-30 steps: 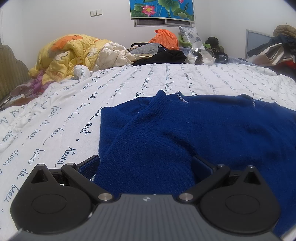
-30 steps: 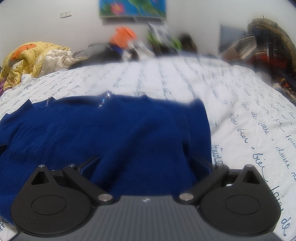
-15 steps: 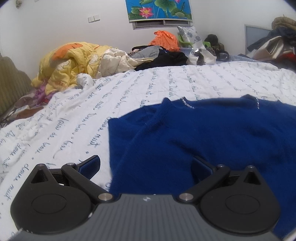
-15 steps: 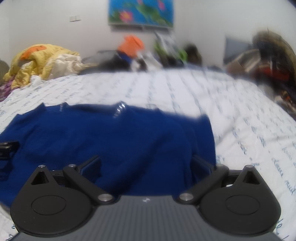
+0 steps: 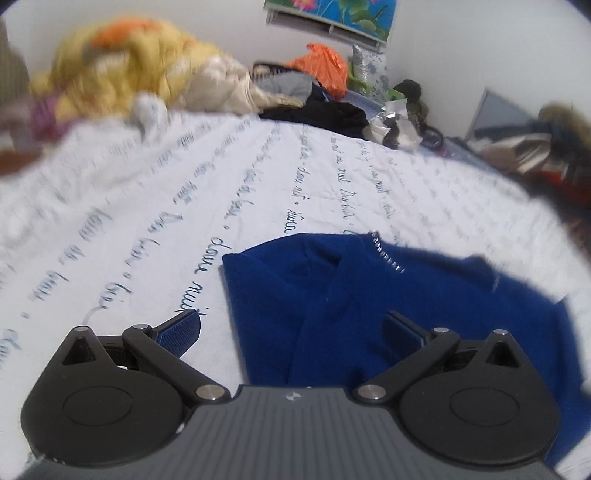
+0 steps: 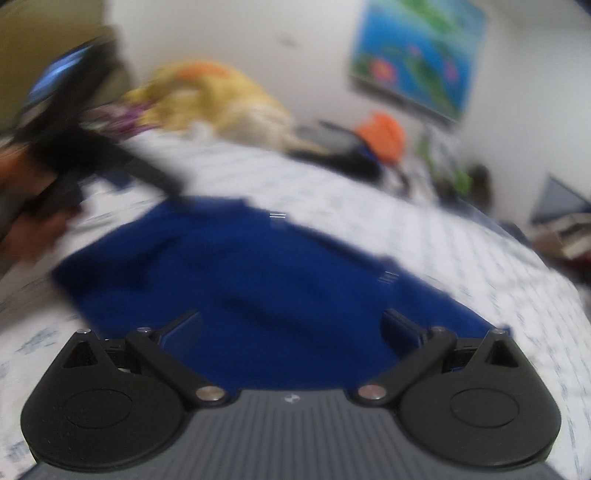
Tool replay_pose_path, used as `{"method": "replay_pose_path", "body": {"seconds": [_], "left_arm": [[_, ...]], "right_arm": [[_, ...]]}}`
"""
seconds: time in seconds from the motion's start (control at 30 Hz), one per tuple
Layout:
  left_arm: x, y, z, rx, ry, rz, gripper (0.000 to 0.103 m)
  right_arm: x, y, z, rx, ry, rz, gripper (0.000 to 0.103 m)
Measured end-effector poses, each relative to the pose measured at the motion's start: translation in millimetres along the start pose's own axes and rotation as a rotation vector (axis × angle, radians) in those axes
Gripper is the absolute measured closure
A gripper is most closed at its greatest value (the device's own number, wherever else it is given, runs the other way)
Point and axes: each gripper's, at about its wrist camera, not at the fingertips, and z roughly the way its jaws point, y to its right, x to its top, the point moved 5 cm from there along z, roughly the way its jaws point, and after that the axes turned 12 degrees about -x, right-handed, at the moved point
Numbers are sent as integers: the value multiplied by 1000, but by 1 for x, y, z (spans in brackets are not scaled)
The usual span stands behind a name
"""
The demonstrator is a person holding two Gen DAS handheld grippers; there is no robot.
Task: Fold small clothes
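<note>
My left gripper [image 5: 291, 328] has its jaws spread wide, nothing between them; the left finger sits over the white sheet, the right finger over the blue sweater [image 5: 388, 302]. The sweater lies flat on the bed [image 5: 147, 206], partly folded, with a sleeve laid across the body and a beaded trim near the neckline. Its left edge falls between my left jaws in the left wrist view.

My right gripper [image 6: 291, 325] also has jaws released and wide apart, gripping nothing, hovering over the sweater [image 6: 258, 280]. This view is heavily blurred. At its far left the left gripper [image 6: 74, 155] shows as a dark smear with a hand [image 6: 33, 236] behind it, near the sweater's far corner; I cannot tell contact there.

The bed carries a white sheet with blue script lettering. At the far side: a yellow quilt [image 5: 122, 70], a cream bundle, dark clothes [image 5: 325, 114], an orange bag [image 5: 325, 66]. A lotus picture [image 5: 343, 14] hangs on the wall
</note>
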Motion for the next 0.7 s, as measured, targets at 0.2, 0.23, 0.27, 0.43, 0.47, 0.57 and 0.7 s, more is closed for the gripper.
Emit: {"method": "replay_pose_path", "body": {"seconds": [0.2, 0.23, 0.27, 0.43, 0.47, 0.57, 0.7], "left_arm": [[14, -16, 20, -136, -89, -63, 0], [15, -15, 24, -157, -103, -63, 0], [14, -14, 28, -178, -115, -64, 0], [9, -14, 49, -252, -151, -102, 0], [9, -14, 51, -255, -134, -109, 0], [13, -17, 56, -259, -97, -148, 0], [24, -28, 49, -189, -36, -197, 2]], "right_arm": [[6, -73, -3, 111, 10, -127, 0], [7, -81, -2, 109, 15, -143, 0], [9, -89, 0, 103, 19, -157, 0], [13, -114, 13, 78, 31, -175, 0], [16, -117, 16, 75, 29, -164, 0], [22, -120, 22, 60, 25, -141, 1], [26, -126, 30, 25, 44, -141, 1]]}}
